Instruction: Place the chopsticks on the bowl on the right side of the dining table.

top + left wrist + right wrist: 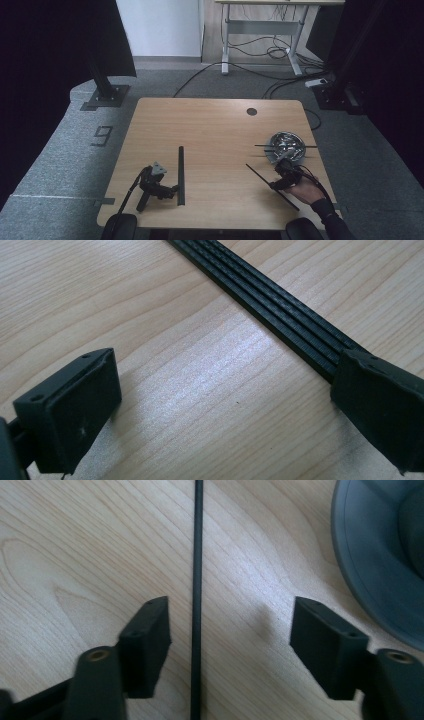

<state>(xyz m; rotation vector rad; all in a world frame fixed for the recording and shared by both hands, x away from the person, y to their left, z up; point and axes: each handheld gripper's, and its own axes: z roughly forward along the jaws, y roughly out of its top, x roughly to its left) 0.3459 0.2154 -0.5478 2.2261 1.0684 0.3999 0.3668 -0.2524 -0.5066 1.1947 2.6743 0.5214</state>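
The right gripper [230, 630] stands open astride the thin rod [197, 580]; closing off-centre could flick it toward the bowl [380, 555] at two o'clock. The left gripper [220, 405] lies open.

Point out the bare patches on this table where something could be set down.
Most room: the far half of the light wooden table, from the round dark grommet hole leftward. Also free: the middle strip between the wide black ribbed strip and the thin black rod. Crowded: the right near corner, with the shiny metal bowl and the right gripper; the left gripper lies by the strip.
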